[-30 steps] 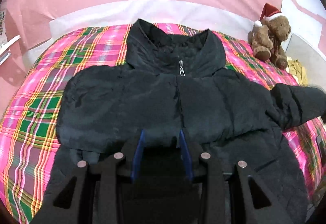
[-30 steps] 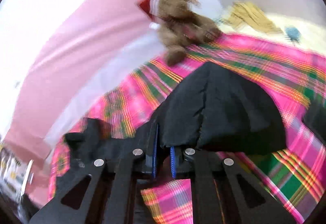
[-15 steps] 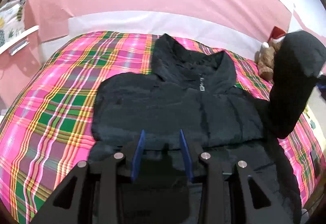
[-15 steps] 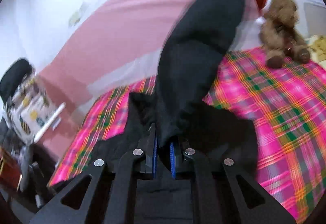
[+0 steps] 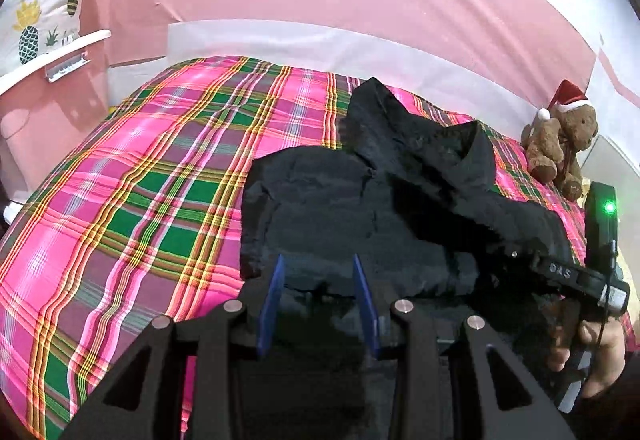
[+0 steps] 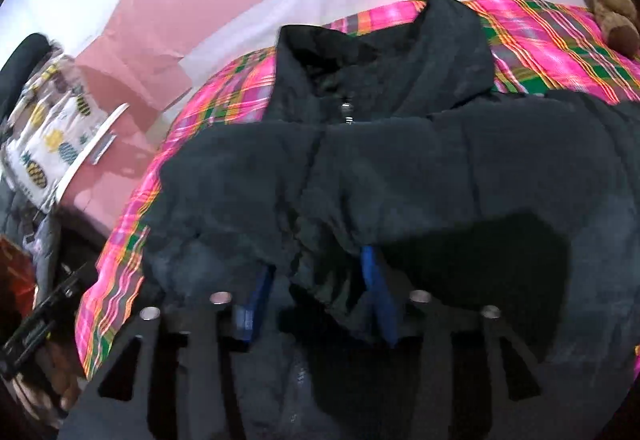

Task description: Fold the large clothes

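**Sleeve laid across the chest, right fingers apart**

Near: right gripper [image 6: 316, 296] has its blue fingers [image 6: 376, 292] spread apart, with a bunch of black sleeve cloth lying loose between them (touching or not, can't tell; no clamp visible). Left gripper [image 5: 318, 300] hovers low over the jacket's near part, fingers [image 5: 272, 300] also apart, nothing between them.

Mid: jacket [image 5: 340, 208] lies front-up on the plaid bed [image 5: 160, 180], zip pull [image 6: 347, 112] near the collar. In the left view the sleeve [image 5: 480, 212] runs diagonally over the chest toward the right gripper's body at the frame edge, person's hand [image 5: 600, 352] on its handle.

Far: collar [image 6: 400, 48] points at the pink wall; teddy [image 5: 560, 144] sits at the bed's far corner, well apart from the jacket.

My read: step in hand is the sleeve-in fold, roughly early-to-mid task. To do it well:
- back the right fingers straight out, low, so the cuff doesn't drag off the chest
- puffy fill will spring back; press the sleeve flat before leaving
- keep the sleeve inside the body outline, clear of the collar
- left gripper is well placed to pin the near part while the right one retreats
- the other sleeve's state isn't clear from either view, so check it before folding the body
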`<action>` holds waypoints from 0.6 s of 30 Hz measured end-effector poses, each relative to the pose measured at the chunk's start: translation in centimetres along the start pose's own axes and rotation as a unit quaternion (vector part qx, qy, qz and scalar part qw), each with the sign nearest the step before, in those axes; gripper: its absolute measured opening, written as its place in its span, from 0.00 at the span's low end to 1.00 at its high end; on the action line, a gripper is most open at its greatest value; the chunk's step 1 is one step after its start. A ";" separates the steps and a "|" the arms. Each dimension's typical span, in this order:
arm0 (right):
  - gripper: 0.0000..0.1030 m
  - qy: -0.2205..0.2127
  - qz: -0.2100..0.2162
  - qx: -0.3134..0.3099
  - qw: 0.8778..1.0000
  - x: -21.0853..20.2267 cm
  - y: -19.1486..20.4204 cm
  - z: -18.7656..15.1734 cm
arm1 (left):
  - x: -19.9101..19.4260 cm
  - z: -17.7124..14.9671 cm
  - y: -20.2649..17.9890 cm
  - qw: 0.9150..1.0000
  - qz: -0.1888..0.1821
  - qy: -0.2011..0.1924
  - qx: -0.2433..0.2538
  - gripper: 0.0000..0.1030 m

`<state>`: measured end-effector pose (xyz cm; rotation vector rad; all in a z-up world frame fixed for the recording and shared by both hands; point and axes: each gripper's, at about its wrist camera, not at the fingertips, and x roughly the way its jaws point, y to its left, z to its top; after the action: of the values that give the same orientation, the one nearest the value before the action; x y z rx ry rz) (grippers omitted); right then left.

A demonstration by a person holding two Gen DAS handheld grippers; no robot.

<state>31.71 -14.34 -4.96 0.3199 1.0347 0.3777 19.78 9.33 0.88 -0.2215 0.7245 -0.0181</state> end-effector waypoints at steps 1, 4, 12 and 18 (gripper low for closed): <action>0.56 -0.001 0.004 -0.007 1.000 -0.6 0.3 0.0 | 0.0 0.2 -0.2 1.000 -0.002 -0.001 0.001 0.36; 0.59 -0.014 0.038 -0.021 0.999 -3.2 1.5 0.0 | -0.2 1.1 -1.4 1.000 -0.010 -0.005 0.011 0.36; 0.59 -0.115 -0.042 0.019 0.992 -11.0 -5.6 0.4 | 3.1 4.3 -7.7 0.997 -0.044 -0.007 0.062 0.36; 0.52 -0.104 -0.128 0.108 0.980 -10.4 -14.5 0.4 | 9.6 5.2 -10.8 0.996 -0.037 0.022 0.078 0.36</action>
<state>29.50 -31.90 -3.04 0.4068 0.8976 -0.0020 31.07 -1.07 0.57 -0.0988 0.7549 -0.1492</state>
